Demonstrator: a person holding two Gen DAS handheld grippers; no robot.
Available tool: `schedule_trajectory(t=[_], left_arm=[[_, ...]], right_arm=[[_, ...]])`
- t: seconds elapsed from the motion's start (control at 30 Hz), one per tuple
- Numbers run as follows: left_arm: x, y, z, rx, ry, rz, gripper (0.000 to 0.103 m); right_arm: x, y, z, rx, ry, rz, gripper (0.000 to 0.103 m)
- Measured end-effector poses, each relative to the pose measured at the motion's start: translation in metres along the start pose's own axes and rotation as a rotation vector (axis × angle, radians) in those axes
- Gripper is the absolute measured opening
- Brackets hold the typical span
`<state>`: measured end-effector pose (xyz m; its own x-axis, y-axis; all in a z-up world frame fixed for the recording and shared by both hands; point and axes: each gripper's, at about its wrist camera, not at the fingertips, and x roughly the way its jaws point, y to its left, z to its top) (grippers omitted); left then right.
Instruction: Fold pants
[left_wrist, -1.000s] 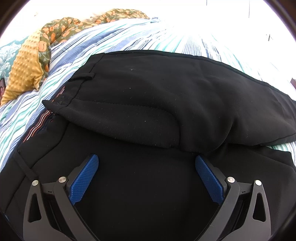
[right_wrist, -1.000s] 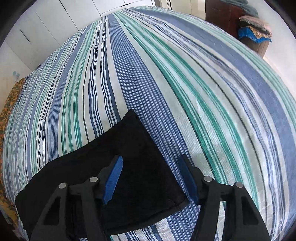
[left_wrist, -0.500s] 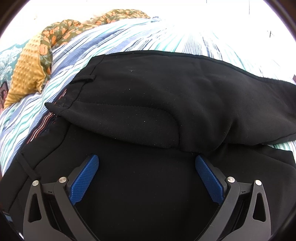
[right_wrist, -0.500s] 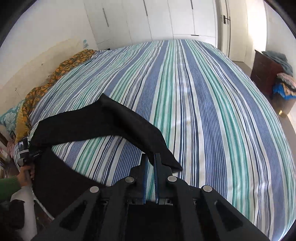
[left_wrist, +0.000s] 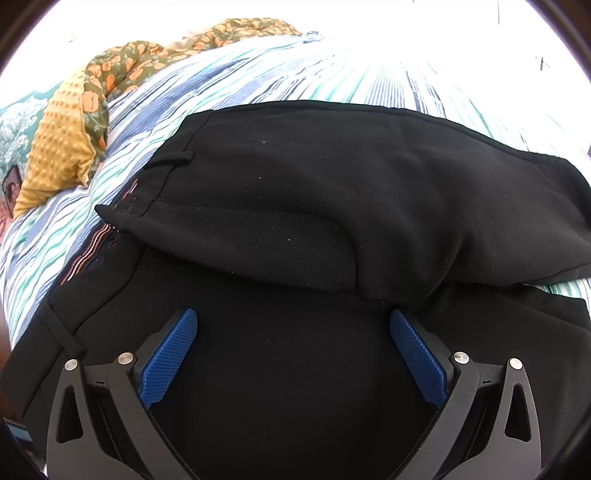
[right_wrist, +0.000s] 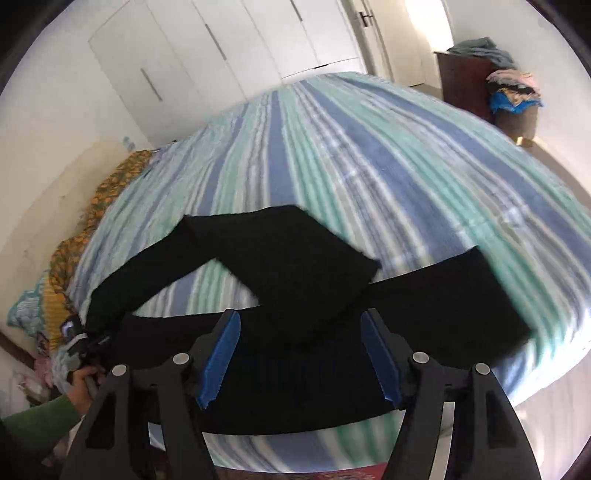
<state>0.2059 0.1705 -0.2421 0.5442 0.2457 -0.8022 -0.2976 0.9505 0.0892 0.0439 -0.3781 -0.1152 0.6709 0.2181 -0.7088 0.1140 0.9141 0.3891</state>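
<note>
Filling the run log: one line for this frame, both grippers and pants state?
left gripper: open, over black fabric pants | right gripper: open | one leg doubled back on striped bedsheet

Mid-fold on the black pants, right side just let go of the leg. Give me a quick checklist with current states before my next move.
1. Right hand-held gripper open and empty: ok.
2. Left hand-held gripper open, over the waist area: ok.
3. Folded leg lying on the pants: ok, draped across.
4. Leg edges aligned: not ok, it lies diagonally, with striped bedsheet showing in the gap.
5. Other leg end flat: cannot tell, blurred.
6. Waistband flat: not ok, one layer bunches up.
</note>
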Motion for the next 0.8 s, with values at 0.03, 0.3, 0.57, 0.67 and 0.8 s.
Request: schedule_trajectory(t=[0.03,0.3,0.57,0.67,0.8], left_arm=[[0.000,0.000,0.000,-0.001,0.000,-0.001,0.102],[0.000,0.003,-0.001,-0.012,-0.004,-0.020,0.103],[0.001,0.004,-0.001,-0.014,-0.005,-0.023,0.103],[0.000,0.004,-0.001,-0.014,-0.006,-0.024,0.103],[0.000,0.003,-0.001,-0.014,-0.005,-0.023,0.103]], right_arm=[[0.014,0.015,-0.006,0.002,0.022,0.061,0.068],[0.091,0.071,-0.054,0.028,0.096,0.151,0.068],[0.096,0.076,-0.068,-0.043,0.056,0.151,0.068],[0.096,0.070,-0.059,0.040,0.035,0.267,0.069],[0.109,0.069,-0.055,0.102,0.041,0.330,0.070]])
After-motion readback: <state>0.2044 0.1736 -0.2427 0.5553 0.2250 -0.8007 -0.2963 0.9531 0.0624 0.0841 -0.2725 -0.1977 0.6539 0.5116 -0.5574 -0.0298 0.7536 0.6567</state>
